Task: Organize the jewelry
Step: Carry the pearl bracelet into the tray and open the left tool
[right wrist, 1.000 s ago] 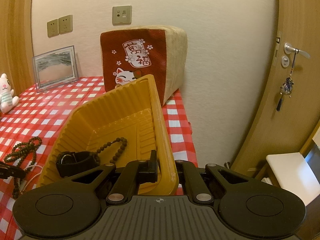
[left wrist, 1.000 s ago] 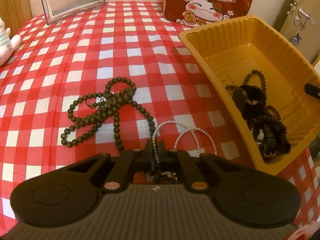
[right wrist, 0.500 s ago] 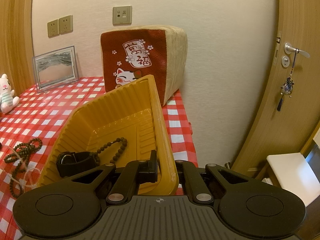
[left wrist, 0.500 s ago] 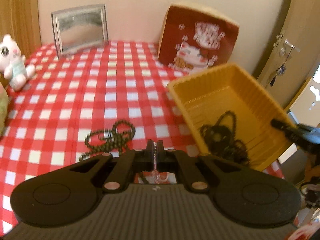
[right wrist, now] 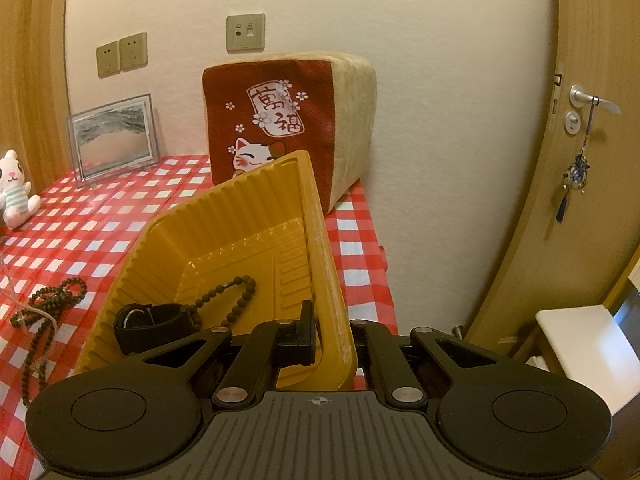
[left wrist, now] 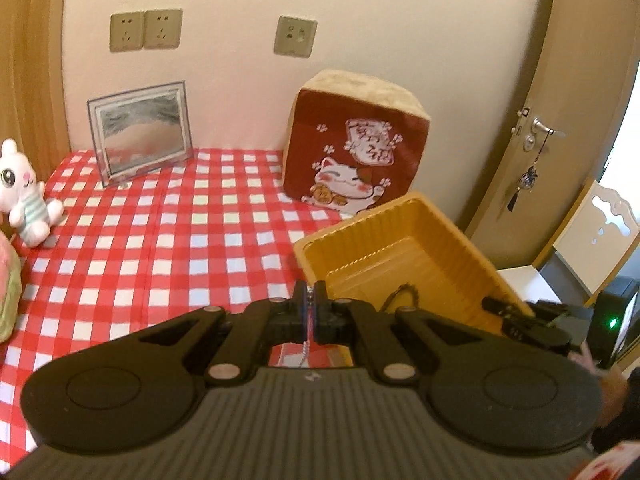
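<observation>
My left gripper (left wrist: 309, 294) is shut on a thin pearl necklace (left wrist: 305, 346), which dangles below the fingers above the red checked cloth. The yellow tray (left wrist: 380, 236) stands tilted to the right of it. My right gripper (right wrist: 326, 320) is shut on the tray (right wrist: 224, 232), clamping its near right wall; one finger is hidden behind that wall. In the tray lie a black watch (right wrist: 152, 320) and a dark bead bracelet (right wrist: 232, 296). A long dark bead necklace (right wrist: 52, 298) lies on the cloth left of the tray.
A red lucky-cat cushion (left wrist: 360, 160) leans on the wall behind the tray. A framed picture (left wrist: 140, 128) and a white plush toy (left wrist: 24, 196) sit at the back left. A wooden door (right wrist: 580, 160) and a white chair (right wrist: 580, 340) are on the right, past the table edge.
The left gripper has risen from the cloth with the pearl necklace, and its view has tipped up to the wall. The dark beads stay on the cloth. The right gripper and tray have not moved.
</observation>
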`<move>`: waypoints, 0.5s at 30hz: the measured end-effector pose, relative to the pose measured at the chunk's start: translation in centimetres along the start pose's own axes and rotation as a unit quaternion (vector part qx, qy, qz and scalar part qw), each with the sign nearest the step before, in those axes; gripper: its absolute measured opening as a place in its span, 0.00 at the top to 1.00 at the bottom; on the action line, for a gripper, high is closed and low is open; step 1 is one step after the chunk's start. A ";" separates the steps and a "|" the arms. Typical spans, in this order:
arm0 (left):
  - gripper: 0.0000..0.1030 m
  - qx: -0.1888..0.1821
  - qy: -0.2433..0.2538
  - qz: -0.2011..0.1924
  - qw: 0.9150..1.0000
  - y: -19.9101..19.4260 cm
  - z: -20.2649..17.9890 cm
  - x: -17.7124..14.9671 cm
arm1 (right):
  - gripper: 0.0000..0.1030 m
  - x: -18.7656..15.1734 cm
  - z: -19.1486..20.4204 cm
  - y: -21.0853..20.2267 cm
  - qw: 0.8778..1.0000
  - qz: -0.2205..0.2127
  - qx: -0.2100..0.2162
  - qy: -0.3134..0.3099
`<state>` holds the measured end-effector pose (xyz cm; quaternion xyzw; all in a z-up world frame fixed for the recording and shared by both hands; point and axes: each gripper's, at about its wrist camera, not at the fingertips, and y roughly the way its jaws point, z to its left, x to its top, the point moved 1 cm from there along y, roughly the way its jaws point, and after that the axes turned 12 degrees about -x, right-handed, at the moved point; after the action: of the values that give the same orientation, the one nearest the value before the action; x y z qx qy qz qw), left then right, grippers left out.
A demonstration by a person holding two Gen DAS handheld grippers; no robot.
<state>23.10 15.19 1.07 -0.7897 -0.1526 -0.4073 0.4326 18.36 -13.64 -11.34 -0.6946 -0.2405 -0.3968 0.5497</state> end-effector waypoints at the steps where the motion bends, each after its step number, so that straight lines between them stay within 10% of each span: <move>1: 0.99 -0.001 0.002 -0.002 1.000 0.0 -0.3 0.4 | 0.95 0.0 0.0 0.0 1.000 0.000 0.000 0.000; 15: 0.99 -0.093 0.045 -0.048 0.994 2.1 -6.0 4.8 | 0.95 -0.2 0.1 -0.2 1.000 -0.001 0.004 0.000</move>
<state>24.29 8.59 5.34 -0.7992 -0.1324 -0.4746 0.3441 18.12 -13.49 -11.46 -0.6918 -0.2426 -0.3965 0.5526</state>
